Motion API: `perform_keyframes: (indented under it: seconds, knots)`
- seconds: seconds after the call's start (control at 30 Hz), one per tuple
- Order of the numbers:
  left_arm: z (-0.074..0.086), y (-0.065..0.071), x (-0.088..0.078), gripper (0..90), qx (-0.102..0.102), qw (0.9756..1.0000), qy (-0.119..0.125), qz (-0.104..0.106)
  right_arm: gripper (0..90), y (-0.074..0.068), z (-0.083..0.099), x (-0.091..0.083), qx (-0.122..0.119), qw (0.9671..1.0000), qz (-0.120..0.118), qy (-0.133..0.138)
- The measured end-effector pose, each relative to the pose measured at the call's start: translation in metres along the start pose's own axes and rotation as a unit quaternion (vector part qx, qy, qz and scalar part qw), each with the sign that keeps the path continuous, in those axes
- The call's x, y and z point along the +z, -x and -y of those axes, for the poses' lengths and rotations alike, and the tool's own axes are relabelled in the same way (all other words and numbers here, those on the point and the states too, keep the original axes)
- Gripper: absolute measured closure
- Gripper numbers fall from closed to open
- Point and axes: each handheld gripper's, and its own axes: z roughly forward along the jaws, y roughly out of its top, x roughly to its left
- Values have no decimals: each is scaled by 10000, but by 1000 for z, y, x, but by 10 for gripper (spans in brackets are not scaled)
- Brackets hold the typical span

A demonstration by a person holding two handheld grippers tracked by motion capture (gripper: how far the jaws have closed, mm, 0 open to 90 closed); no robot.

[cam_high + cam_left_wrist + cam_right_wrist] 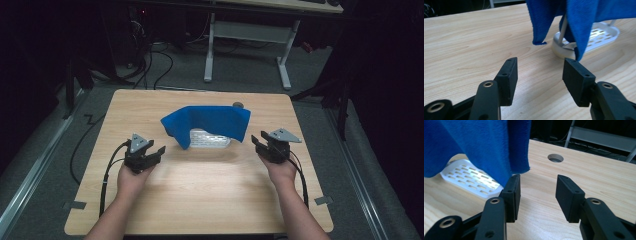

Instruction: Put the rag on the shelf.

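While the pale wooden counter (200, 200) carries a blue terry cloth (210, 122) draped over a white slotted plastic rack (210, 139), nothing looks begun: left tool (150, 155) and right tool (261, 144) flank it, released, holding nothing.

Light wood table (200, 200); white slotted rack (210, 140) on it, round hole (238, 105) near far edge.

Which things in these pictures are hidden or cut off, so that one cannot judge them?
- White slotted tray: high view, the blue cloth covers its far part.
- What holds the cloth up: left gripper view, a white rod disappears under the cloth.
- Cloth's top: cut by the upper edge in both gripper views.
- Table hole: high view, half hidden behind the cloth.
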Motion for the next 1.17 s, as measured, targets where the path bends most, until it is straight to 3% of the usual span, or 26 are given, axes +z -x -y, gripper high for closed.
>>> perform_keyframes:
  seconds: [0.1,0.23,0.37,0.5,0.6,0.63,0.7,0.77,0.8,0.87,1.0,1.17]
  knots:
    - [3,2,-9,457,-74,9999,27,81,552,-4,4,-7,-94,9998,-30,180]
    - [11,5,-25,449,-60,9998,21,169,522,-11,8,-13,-210,9997,-99,8]
    - [21,9,-41,439,-2,9997,-93,204,500,-20,17,-24,-256,9995,-119,148]
    - [36,16,-58,417,-75,9994,-240,236,478,-25,34,-40,-124,9998,-119,114]
    - [55,23,-72,409,-236,9990,-249,275,476,-25,56,-58,210,9993,-145,264]
    - [69,26,-77,411,-347,9986,-256,314,451,-25,59,-62,243,9994,-194,173]
    - [75,30,-79,437,-472,9956,-671,450,451,-28,67,-71,194,9997,-151,76]
    - [78,34,-83,400,-397,9952,-699,566,449,-30,73,-75,210,9997,-150,22]
    - [83,40,-88,398,-283,9953,-746,556,444,-35,82,-82,161,9994,-148,-267]
    - [86,44,-90,394,-254,9934,-909,652,439,-39,87,-86,25,9991,-127,-402]
    - [82,48,-88,381,24,9944,-880,586,432,-40,90,-84,-17,9985,-50,-536]
    - [82,43,-84,368,-128,9943,-896,568,431,-37,92,-83,14,9984,-76,-554]
